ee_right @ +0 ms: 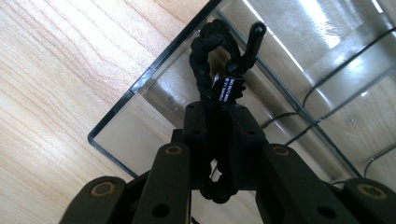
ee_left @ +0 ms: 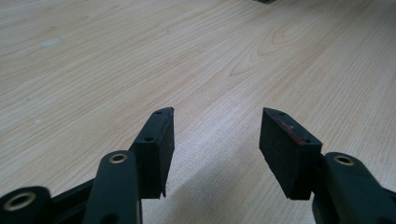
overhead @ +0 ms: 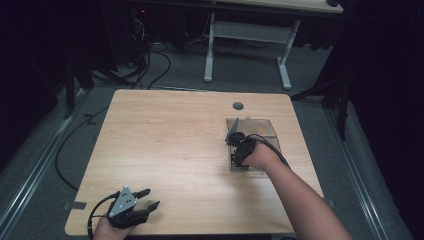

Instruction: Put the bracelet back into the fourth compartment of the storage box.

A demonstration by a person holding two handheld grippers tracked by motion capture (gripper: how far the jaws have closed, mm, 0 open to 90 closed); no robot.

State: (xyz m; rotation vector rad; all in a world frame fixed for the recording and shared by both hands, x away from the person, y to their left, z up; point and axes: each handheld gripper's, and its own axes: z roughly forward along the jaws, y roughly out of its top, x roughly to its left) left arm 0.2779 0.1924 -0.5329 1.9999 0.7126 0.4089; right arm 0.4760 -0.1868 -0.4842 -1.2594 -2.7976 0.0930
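Black braided cord loop w/ small tag (ee_right: 219, 70) is pinched in right gripper (ee_right: 219, 135), held over clear plastic compartment tray (ee_right: 140, 88). Step: placing into tray. Next: lower, release. Left gripper (ee_left: 215, 140) idle on wood table (ee_left: 140, 56), jaws apart, empty.

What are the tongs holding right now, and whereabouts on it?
The right tongs pinch a black braided cord loop low down, below its small tag, over a clear plastic box. The left tongs stand open, holding nothing.

L gripper (ee_left: 215, 135) rests w/ jaws apart; R gripper (ee_right: 218, 140) clamped shut.
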